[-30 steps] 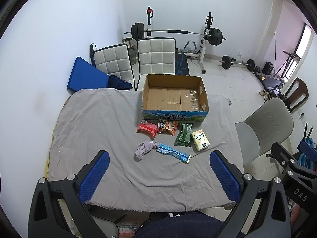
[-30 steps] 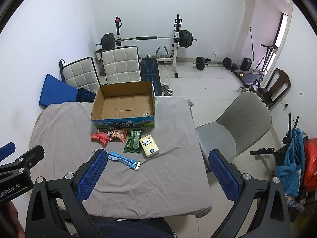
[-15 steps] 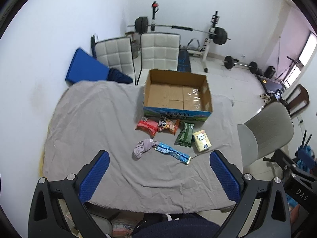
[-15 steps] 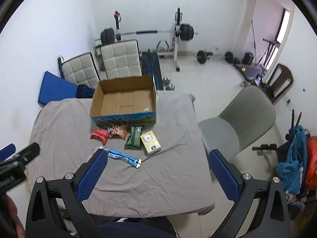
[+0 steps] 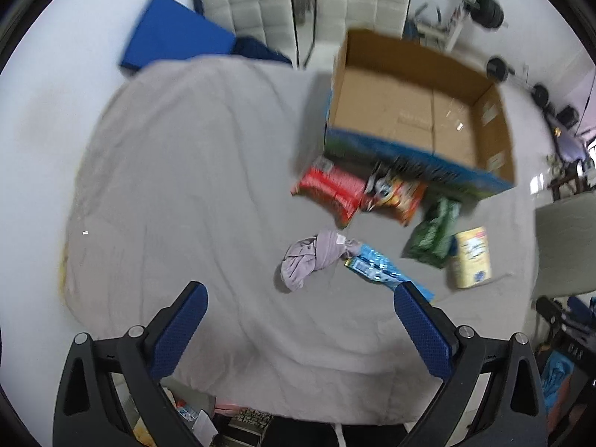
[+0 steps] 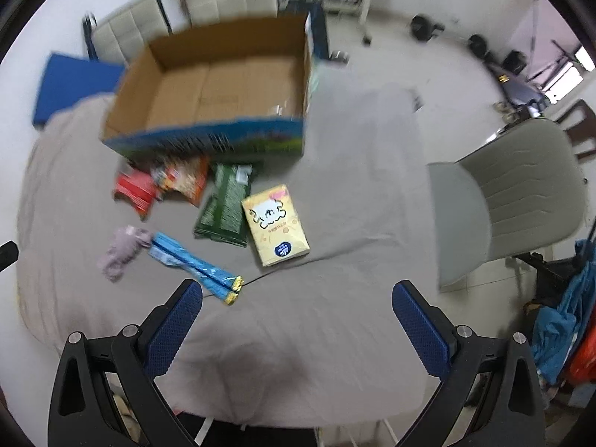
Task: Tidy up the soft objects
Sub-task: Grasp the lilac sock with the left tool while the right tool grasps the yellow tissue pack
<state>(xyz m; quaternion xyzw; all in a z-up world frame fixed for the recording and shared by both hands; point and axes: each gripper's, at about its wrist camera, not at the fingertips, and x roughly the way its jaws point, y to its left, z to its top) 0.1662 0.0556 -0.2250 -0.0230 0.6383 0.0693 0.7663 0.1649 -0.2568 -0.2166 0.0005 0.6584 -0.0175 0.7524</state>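
An open empty cardboard box (image 5: pixel 417 111) (image 6: pixel 223 85) stands on the grey-covered table (image 5: pixel 186 171) (image 6: pixel 354 186). In front of it lie a red packet (image 5: pixel 331 190) (image 6: pixel 134 190), an orange snack bag (image 5: pixel 400 195) (image 6: pixel 186 180), a green packet (image 5: pixel 432 232) (image 6: pixel 225 205), a yellow tissue pack (image 5: pixel 471 257) (image 6: pixel 273 219), a blue foil packet (image 5: pixel 383 270) (image 6: pixel 193 262) and a crumpled lilac cloth (image 5: pixel 314 257) (image 6: pixel 121 251). My left gripper (image 5: pixel 298 329) is open above the table's near edge, just short of the cloth. My right gripper (image 6: pixel 296 329) is open and empty, near the blue packet's end.
Two white padded chairs (image 5: pixel 309 11) and a blue mat (image 5: pixel 175 37) stand behind the table. A grey chair (image 6: pixel 517 201) stands to the right. Barbell gear (image 6: pixel 421 26) lies on the floor beyond. The views are motion-blurred.
Both grippers have dropped lower and moved forward toward the table, so the items and box look much larger. Both stay open. Nothing on the table has moved.
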